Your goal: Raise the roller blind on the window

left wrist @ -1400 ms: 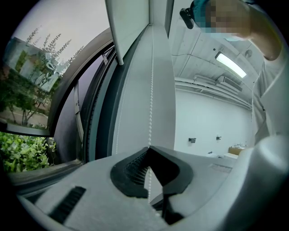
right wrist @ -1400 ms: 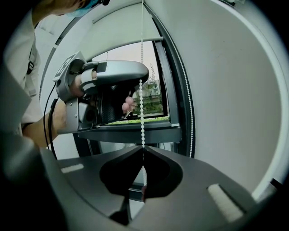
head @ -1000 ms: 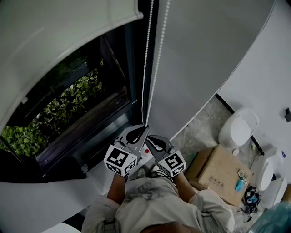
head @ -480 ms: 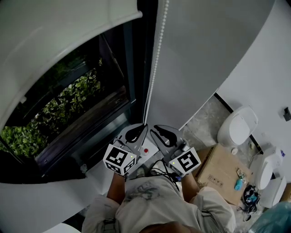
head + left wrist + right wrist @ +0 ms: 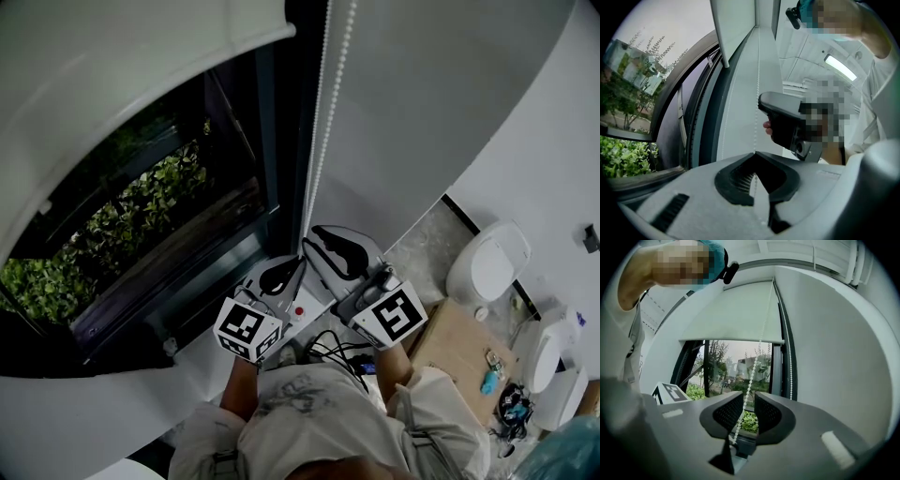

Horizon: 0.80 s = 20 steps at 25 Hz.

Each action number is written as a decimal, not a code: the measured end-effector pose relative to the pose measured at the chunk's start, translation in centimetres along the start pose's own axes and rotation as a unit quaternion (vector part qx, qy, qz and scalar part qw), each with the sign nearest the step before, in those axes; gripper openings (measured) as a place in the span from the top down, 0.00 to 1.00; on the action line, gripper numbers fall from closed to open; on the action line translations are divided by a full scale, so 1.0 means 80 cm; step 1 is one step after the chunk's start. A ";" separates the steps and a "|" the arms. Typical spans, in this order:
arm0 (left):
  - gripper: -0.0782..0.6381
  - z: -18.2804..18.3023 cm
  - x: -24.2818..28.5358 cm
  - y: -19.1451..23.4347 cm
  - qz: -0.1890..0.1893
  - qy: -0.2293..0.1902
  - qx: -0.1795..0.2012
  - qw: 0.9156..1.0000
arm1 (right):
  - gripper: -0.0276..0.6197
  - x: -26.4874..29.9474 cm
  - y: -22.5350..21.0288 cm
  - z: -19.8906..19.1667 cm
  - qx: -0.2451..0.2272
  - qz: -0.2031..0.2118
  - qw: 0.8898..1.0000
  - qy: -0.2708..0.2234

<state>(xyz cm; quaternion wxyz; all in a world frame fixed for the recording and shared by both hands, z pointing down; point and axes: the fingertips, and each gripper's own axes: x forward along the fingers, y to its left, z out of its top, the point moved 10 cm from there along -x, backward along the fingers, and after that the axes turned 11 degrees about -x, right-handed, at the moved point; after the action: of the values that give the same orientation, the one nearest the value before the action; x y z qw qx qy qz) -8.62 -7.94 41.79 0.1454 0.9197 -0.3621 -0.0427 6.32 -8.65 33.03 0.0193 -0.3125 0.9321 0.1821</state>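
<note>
Roller blind (image 5: 131, 66): pale grey, part-lowered over the top of the window (image 5: 187, 187); bottom bar well above the sill, glass below it uncovered; in the right gripper view the blind (image 5: 736, 315) covers the upper part of the opening

Bead chain (image 5: 323, 122): white, hanging in two strands along the right edge of the dark window frame, between the glass and the grey wall (image 5: 422, 112); leading down to both claws

Left claw (image 5: 302, 260): closed on the bead chain, tips meeting round it; in the left gripper view the chain (image 5: 758, 84) runs straight down into the closed tips (image 5: 753, 153); pointing level, marker cube (image 5: 248, 328) toward the person

Right claw (image 5: 319, 246): jaws apart, just been opening; bead chain (image 5: 754, 366) passing through the gap (image 5: 748, 401) with neither pad pressing on it; sitting just right of the left claw and higher along the chain, tilted slightly upward

View through glass: green foliage (image 5: 56, 277) outside, trees and a building farther off in the right gripper view

Floor, right side: white toilet (image 5: 487, 262) against the wall, cardboard box (image 5: 459, 352) just beside it with small items lying on top

Person: standing close to the sill, both arms forward, one claw handle in each hand
</note>
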 end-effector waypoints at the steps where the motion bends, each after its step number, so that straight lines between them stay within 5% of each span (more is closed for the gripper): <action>1: 0.87 0.000 0.001 0.000 0.000 0.000 0.000 1.000 | 0.82 0.004 -0.003 0.005 -0.001 0.001 1.000 -0.007; 9: 0.87 -0.001 0.004 0.000 0.001 -0.004 -0.003 1.000 | 0.93 0.022 -0.012 0.017 0.002 0.014 1.000 -0.013; 20: 0.87 -0.021 0.002 0.006 0.009 0.009 -0.011 1.000 | 0.94 0.019 -0.003 -0.005 0.022 0.000 1.000 -0.011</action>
<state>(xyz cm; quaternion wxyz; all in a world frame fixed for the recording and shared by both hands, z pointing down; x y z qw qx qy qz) -8.55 -7.97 43.58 0.1594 0.9150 -0.3687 -0.0374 5.22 -9.84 33.13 0.0362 -0.3097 0.9357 0.1654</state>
